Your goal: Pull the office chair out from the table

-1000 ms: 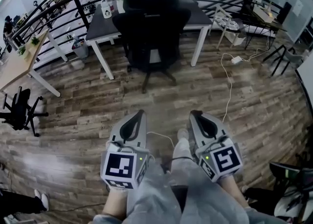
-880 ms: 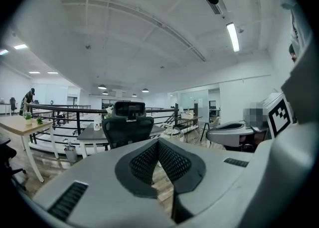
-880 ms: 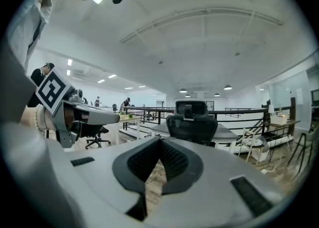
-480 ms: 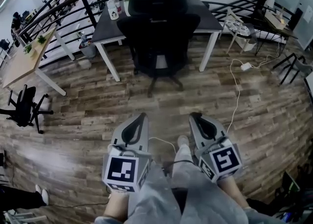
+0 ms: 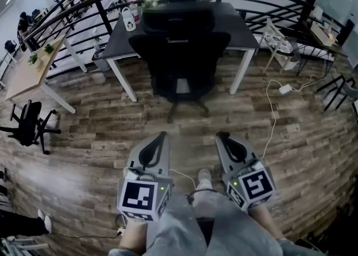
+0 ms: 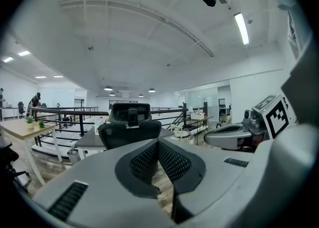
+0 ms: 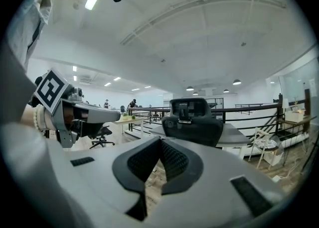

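- the chair [image 5: 180, 53] stands in the upper centre of the head view, close against the near edge of the dark table [image 5: 246, 28].
- its back faces the viewer and its seat faces the table, toward the top of the frame. the tall back and headrest stand upright, long axis vertical.
- the left gripper [image 5: 161, 136] sits lower centre-left, jaws closed together with nothing between them, pointing up-frame at the chair and well apart from it.
- the right gripper [image 5: 222, 136] sits to its right, jaws likewise pressed together and empty, also aimed at the chair.
- a white cable [image 5: 267, 116] trails over the wood floor [image 5: 84, 154] at right.
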`<state>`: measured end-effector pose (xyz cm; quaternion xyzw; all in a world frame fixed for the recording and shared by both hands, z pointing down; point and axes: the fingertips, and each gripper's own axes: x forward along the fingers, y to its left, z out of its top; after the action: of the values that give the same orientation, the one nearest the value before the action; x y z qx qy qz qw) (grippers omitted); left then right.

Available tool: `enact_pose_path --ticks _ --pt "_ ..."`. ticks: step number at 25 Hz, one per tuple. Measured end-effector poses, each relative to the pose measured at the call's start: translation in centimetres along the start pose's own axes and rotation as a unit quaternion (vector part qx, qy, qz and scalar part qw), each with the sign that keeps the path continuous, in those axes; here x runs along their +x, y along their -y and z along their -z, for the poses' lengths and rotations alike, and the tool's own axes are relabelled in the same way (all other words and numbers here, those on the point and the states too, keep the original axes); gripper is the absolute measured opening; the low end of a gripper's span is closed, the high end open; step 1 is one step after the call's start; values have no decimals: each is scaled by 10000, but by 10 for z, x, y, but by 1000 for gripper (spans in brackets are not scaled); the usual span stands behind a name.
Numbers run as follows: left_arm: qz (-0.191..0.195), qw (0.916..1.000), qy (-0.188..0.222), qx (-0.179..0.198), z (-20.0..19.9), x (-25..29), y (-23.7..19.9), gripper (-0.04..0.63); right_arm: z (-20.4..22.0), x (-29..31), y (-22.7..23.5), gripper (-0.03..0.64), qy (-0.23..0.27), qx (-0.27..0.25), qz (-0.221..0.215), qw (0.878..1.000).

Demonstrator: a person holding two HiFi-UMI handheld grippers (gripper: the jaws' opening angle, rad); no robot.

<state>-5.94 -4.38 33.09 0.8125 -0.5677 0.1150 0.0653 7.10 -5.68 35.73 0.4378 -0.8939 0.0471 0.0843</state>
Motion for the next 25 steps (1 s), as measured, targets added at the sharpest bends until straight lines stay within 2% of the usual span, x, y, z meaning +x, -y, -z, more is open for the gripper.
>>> enact_pose_path --ticks 5,13,20,25 --pt "-160 9996 230 -50 -21 47 -1 0 -10 26 46 3 33 -61 -124 9999" --pt "-510 9980 368 -67 -39 102 -6 0 -19 64 109 3 69 -211 -298 9993" --pt "-700 9968 361 -160 -48 139 -19 0 -13 88 140 3 -115 -277 -520 9982" --pt "-915 9948 428 -106 -56 153 -28 0 -21 100 155 3 -26 -351 -599 9976"
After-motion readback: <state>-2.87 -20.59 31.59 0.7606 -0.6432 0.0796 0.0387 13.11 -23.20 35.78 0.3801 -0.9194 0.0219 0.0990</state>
